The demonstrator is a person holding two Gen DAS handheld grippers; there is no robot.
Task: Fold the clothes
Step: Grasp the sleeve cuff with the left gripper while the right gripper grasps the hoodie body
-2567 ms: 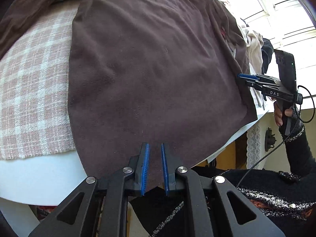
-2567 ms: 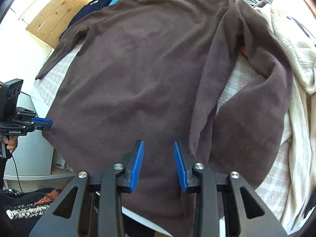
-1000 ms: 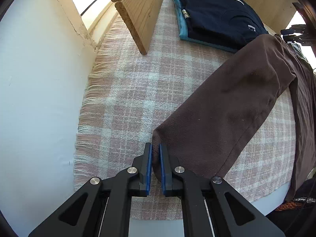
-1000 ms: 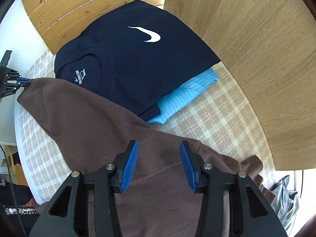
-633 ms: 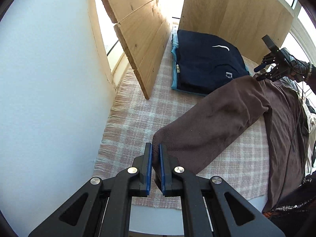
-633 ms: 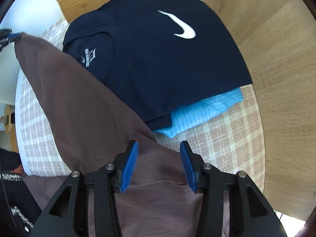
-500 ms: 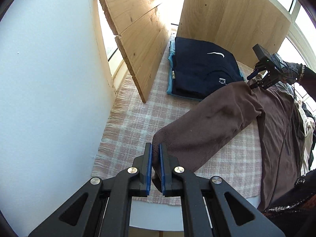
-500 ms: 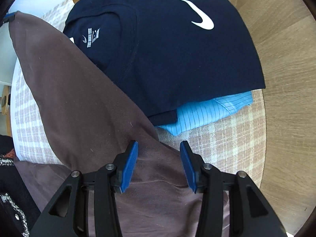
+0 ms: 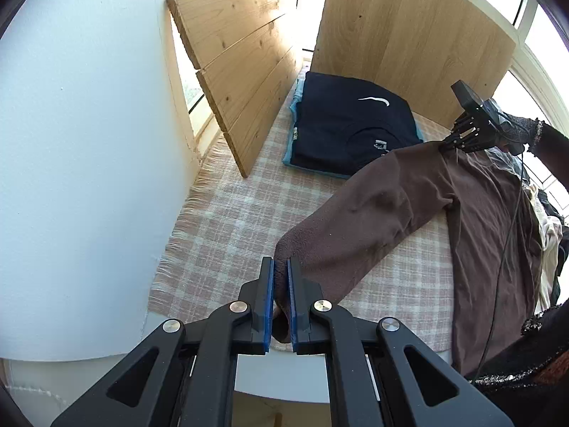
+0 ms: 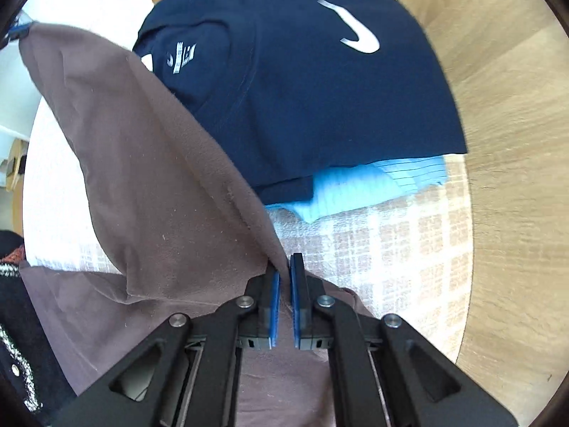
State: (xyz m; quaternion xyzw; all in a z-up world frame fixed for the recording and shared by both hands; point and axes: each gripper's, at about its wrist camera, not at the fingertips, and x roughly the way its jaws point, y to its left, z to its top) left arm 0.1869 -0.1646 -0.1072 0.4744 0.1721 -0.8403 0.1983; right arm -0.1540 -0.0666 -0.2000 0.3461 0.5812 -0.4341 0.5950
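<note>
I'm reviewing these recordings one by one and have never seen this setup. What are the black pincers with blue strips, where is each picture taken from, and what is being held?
There is no robot here. A person holds a two-fingered tool in each hand, and a wide-angle camera on each tool looks along its fingers.

In the left-hand camera's picture, the left tool is shut on the cuff of a brown sweater. Far right in that picture you see the right tool from outside, pinching the same sweater near the shoulder.

The right-hand camera's picture looks straight down: the right tool is shut on brown fabric.

Everything lies on a checked blanket. Behind sit a folded navy shirt on a light blue garment, with wooden boards standing around.
</note>
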